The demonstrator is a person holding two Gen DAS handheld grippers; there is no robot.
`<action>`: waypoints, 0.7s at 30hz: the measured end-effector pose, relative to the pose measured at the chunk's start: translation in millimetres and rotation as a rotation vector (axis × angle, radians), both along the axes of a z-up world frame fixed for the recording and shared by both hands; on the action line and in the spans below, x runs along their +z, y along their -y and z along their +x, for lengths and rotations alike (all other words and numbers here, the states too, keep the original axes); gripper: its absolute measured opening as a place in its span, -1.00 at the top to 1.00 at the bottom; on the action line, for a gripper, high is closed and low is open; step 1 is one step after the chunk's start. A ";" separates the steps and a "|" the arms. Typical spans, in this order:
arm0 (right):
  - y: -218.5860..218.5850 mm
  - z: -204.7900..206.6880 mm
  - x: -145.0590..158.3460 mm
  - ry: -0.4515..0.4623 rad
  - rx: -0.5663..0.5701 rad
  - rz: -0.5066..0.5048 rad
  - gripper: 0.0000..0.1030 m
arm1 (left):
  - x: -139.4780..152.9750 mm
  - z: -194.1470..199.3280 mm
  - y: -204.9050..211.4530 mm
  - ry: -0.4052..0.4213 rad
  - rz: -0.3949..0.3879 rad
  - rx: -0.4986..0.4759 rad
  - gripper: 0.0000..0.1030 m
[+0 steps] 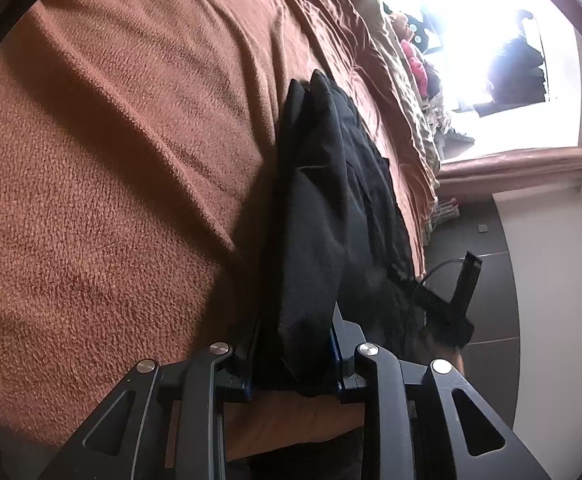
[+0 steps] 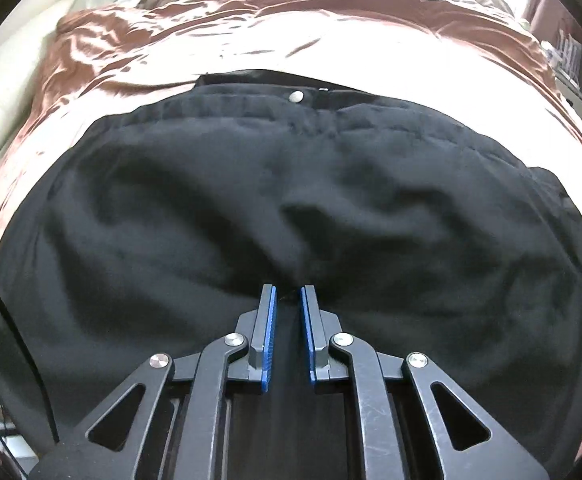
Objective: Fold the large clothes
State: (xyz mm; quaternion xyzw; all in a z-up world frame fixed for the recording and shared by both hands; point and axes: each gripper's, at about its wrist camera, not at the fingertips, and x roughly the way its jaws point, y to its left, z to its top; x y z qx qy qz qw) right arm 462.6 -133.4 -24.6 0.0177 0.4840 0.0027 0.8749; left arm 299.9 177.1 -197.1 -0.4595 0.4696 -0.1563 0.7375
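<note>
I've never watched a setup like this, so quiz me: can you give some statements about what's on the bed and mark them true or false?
1. The black garment lies on a brown bedspread. True.
2. The left gripper hangs empty above the bed. False: a thick bunch of the black cloth sits between its fingers.
3. A silver button shows near the garment's far edge. True.
4. The right gripper has its fingers spread wide apart. False: they stand close together, only a narrow gap, at the black cloth.
</note>
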 end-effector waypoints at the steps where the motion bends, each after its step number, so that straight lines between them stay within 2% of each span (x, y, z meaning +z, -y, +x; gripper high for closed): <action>1: 0.0 4.7 -0.4 -0.002 -0.006 0.004 0.82 | -2.5 0.5 0.2 -0.007 0.002 0.001 0.46; 7: -0.2 42.6 -1.4 -0.017 -0.031 0.011 0.82 | -10.5 4.3 4.0 -0.022 0.009 0.004 0.46; 11: 6.2 58.5 6.0 -0.021 -0.066 0.075 0.82 | -10.9 5.6 5.2 -0.026 0.003 0.015 0.54; 13: 6.7 52.2 14.5 -0.005 -0.070 0.098 0.82 | -8.0 2.6 2.2 -0.012 -0.017 0.019 0.60; 16: -6.2 24.2 27.6 0.036 -0.008 0.090 0.82 | -2.4 -1.7 1.0 0.012 -0.047 0.026 0.63; 21: -11.8 -26.9 25.5 0.033 0.056 0.117 0.82 | 18.3 -0.2 5.7 0.054 -0.076 0.027 0.67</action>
